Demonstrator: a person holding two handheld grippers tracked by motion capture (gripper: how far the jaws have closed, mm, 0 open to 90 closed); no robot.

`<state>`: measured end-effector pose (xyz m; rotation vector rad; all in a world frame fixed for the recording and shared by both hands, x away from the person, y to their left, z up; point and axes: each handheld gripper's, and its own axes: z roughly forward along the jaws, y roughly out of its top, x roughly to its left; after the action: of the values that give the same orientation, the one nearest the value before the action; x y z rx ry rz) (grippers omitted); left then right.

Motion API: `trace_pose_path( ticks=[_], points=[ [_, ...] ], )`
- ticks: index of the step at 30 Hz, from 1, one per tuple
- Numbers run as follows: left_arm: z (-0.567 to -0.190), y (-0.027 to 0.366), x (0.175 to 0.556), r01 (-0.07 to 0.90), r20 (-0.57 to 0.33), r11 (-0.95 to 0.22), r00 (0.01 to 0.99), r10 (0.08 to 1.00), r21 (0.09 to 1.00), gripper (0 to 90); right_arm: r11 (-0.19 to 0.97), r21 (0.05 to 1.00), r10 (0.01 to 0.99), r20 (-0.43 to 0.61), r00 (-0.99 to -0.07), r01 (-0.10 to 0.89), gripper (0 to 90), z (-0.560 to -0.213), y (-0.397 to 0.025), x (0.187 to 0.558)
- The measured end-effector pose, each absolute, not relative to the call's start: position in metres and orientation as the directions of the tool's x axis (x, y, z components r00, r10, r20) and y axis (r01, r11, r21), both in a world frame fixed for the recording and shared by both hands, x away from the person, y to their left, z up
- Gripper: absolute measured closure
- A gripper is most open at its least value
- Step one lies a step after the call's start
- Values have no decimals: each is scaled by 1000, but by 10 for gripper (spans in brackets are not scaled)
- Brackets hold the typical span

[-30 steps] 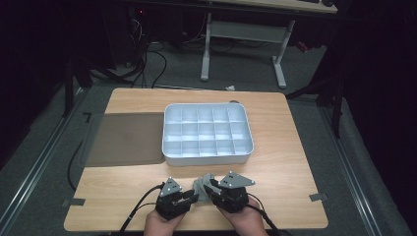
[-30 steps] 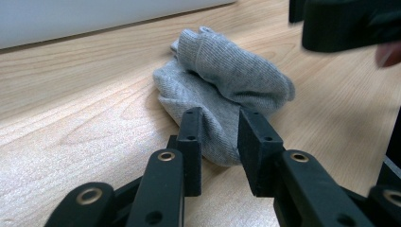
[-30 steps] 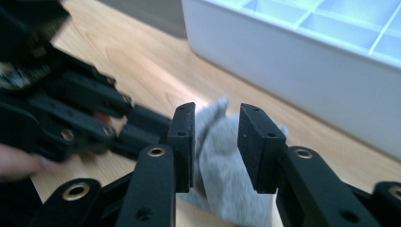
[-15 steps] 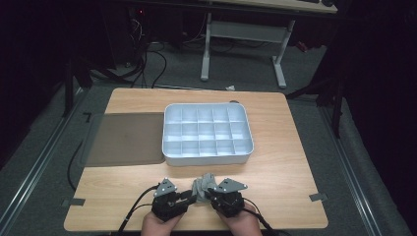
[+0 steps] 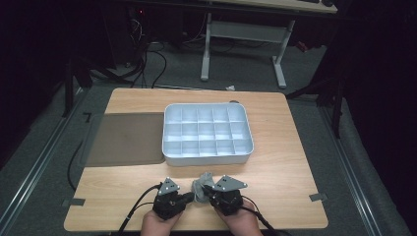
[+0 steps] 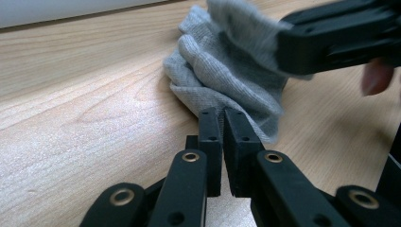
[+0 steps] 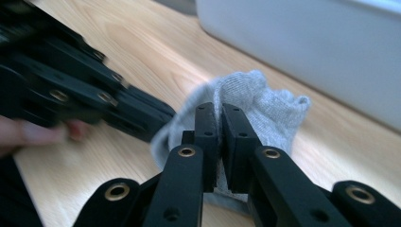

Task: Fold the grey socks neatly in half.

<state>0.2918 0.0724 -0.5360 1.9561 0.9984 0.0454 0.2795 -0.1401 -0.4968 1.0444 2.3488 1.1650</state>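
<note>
Your left gripper (image 5: 191,197) sits at the near edge of the worktop (image 5: 275,162), about 6 o'clock from the divided tray (image 5: 206,158). Its jaws are drawn together, and in the left gripper view their tips (image 6: 222,113) pinch the near hem of a grey sock (image 6: 227,71). Your right gripper (image 5: 206,191) is just beside it at 3 o'clock, jaws likewise clenched; in the right gripper view (image 7: 220,109) the grey fabric (image 7: 265,109) bunches up between and beyond them, so it is grasping the same sock.

From above, the sock (image 5: 200,186) is a small crumpled lump between your two grippers, resting on the wood close to the front edge and apart from the tray. The white tray, empty in every compartment you can see, lies at 12 o'clock from the sock near the worktop's middle. A dark mat (image 5: 125,138) lies touching the tray's side at 9 o'clock.
</note>
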Motion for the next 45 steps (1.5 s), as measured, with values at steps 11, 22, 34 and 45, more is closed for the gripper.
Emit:
trace_pose_path(
  ticks=[11, 22, 34, 45],
  points=[
    [-536, 68, 290, 610, -302, -290, 682, 666, 737, 867, 424, 759, 708, 63, -704, 495, 861, -516, -131, 275],
    [-527, 79, 287, 565, -282, -217, 663, 693, 796, 881, 443, 752, 706, 43, -707, 488, 861, -526, -128, 273],
    [-510, 48, 288, 421, -138, -272, 722, 677, 865, 900, 439, 754, 709, 44, -704, 489, 860, -526, -128, 272],
    [-527, 45, 295, 449, -115, -322, 712, 693, 834, 900, 427, 760, 713, 50, -700, 490, 851, -527, -129, 271]
  ],
)
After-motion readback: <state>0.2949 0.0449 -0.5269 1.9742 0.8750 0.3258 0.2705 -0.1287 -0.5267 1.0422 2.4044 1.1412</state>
